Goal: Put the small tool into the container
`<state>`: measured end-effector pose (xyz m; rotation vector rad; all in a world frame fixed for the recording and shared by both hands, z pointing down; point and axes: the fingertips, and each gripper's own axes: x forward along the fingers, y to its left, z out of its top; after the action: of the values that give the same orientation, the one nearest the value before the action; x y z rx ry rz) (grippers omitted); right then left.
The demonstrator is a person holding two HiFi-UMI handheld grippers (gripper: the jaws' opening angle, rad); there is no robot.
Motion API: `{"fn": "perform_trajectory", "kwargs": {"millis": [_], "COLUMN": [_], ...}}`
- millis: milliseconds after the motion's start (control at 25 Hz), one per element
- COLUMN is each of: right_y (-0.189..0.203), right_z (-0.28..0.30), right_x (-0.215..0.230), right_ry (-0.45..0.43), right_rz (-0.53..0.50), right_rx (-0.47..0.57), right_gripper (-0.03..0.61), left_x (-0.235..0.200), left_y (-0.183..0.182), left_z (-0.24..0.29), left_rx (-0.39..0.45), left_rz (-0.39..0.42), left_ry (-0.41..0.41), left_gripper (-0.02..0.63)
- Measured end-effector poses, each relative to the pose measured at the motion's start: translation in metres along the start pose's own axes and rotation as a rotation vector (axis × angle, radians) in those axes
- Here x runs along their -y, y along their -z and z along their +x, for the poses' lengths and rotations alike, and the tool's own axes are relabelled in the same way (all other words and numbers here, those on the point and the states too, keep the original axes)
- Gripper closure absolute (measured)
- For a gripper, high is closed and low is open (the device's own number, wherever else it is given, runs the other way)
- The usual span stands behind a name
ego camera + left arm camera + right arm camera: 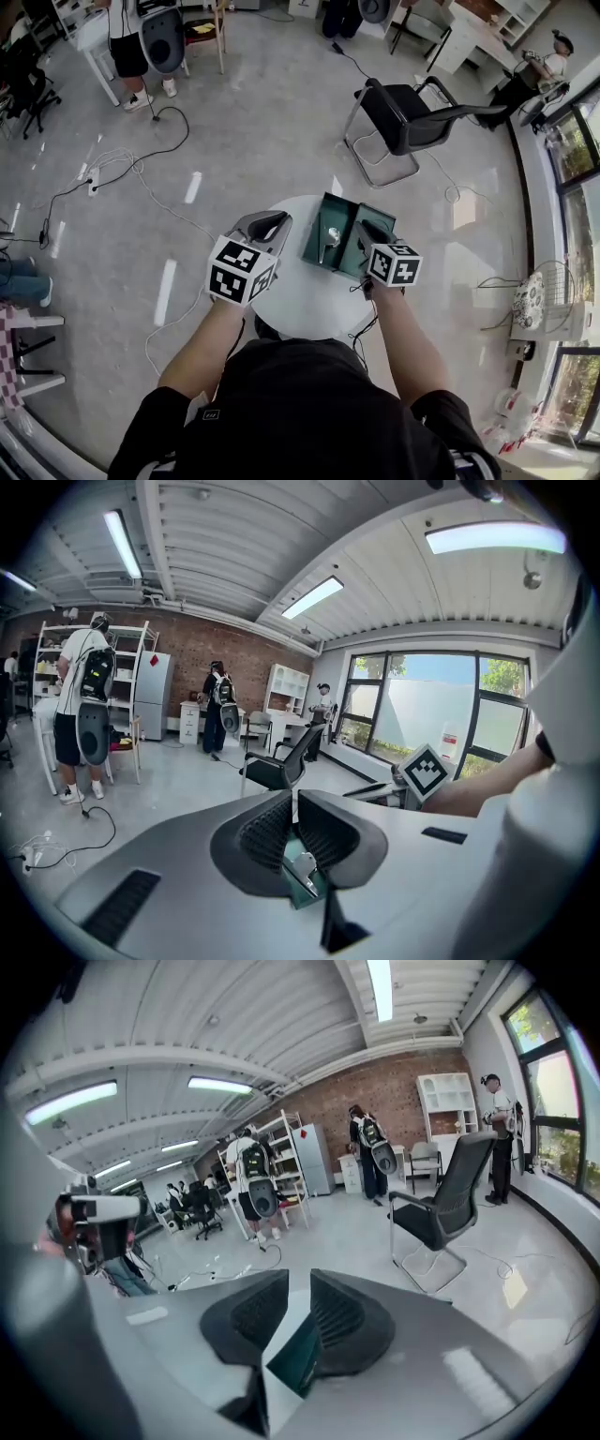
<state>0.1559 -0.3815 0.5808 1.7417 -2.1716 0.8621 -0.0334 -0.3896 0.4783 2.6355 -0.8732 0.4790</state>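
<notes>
White round bench carries our green container with the metal piece inside; our left tool and right tool are slightly spread, empty.

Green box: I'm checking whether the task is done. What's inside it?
A small silvery tool lies in the box's left part. The right gripper hangs over the right part and covers some of it, so that area can't be checked.

Round white table, green container on it

No readable text, label or number anywhere.
</notes>
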Motion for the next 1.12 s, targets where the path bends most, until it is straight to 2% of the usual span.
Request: {"fn": "perform_trajectory", "kwargs": {"millis": [200, 320, 520, 640, 920, 1120], "right_y": [-0.051, -0.081, -0.123, -0.148, -0.191, -0.207], "right_z": [-0.046, -0.078, -0.134, -0.165, -0.222, -0.255], "right_x": [-0.01, -0.013, -0.023, -0.029, -0.022, -0.029], "right_ry": [-0.032, -0.053, -0.128, -0.172, -0.249, -0.234], "right_rz": [-0.001, -0.027, -0.09, -0.11, -0.069, -0.165], "right_rx": [0.17, 0.284, 0.433, 0.521, 0.62, 0.695], "right_gripper": [0.52, 0.566, 0.568, 0.568, 0.569, 0.571], "left_x": [0.013, 0.019, 0.029, 0.03, 0.043, 0.046], "left_y": [-0.026, -0.039, -0.07, -0.088, -0.128, -0.14], "left_z": [0.0, -0.001, -0.005, -0.007, -0.017, -0.027], "left_rx": [0.041, 0.064, 0.135, 0.163, 0.219, 0.261], "left_rz": [0.062, 0.09, 0.072, 0.088, 0.119, 0.128], "left_ry": [0.017, 0.004, -0.022, -0.049, -0.113, -0.151], "left_gripper": [0.589, 0.589, 0.589, 0.591, 0.591, 0.591]}}
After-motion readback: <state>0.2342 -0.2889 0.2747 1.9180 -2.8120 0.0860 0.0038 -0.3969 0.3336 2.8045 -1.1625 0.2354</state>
